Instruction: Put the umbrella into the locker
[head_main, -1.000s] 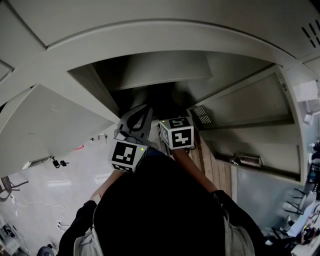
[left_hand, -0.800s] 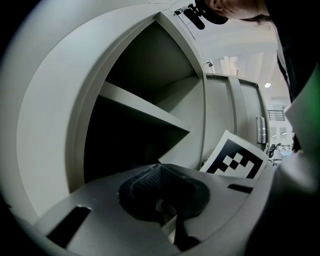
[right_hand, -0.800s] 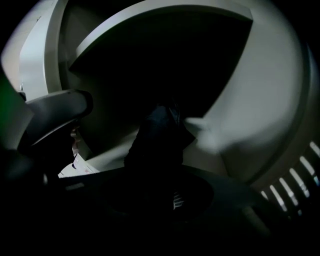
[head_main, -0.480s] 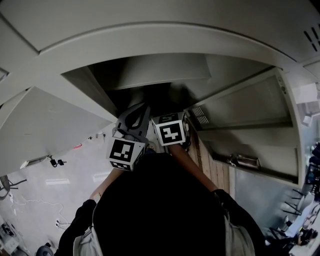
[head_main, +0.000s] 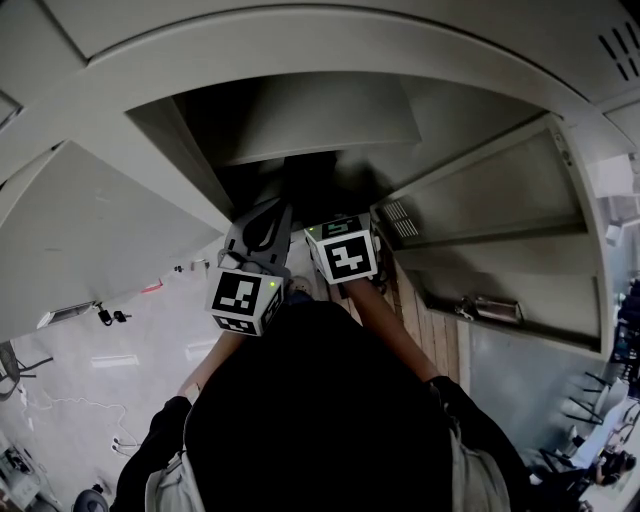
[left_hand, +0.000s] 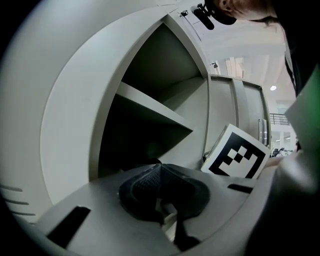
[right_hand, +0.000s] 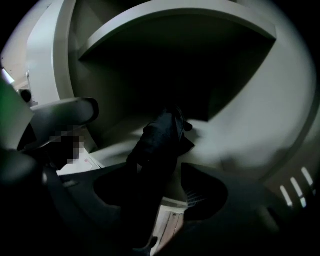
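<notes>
While our right gripper (right_hand: 162, 195) is just opening wide around the umbrella (right_hand: 161, 137), our left gripper (left_hand: 162, 192) is squeezing shut, empty; we are guessing the umbrella is light, floppy, best grabbed midway.

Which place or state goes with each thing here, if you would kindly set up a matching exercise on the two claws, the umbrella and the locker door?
Things:
1. left claw
2. right claw
3. umbrella
4. vented locker door

Places and states:
A. swung open
B. shut, nothing in it
C. lies inside the locker
D. open, one side on each side of the umbrella

Pairs: 1-B, 2-D, 3-C, 4-A.
The right claw has just been opening, with the umbrella between its sides.
</notes>
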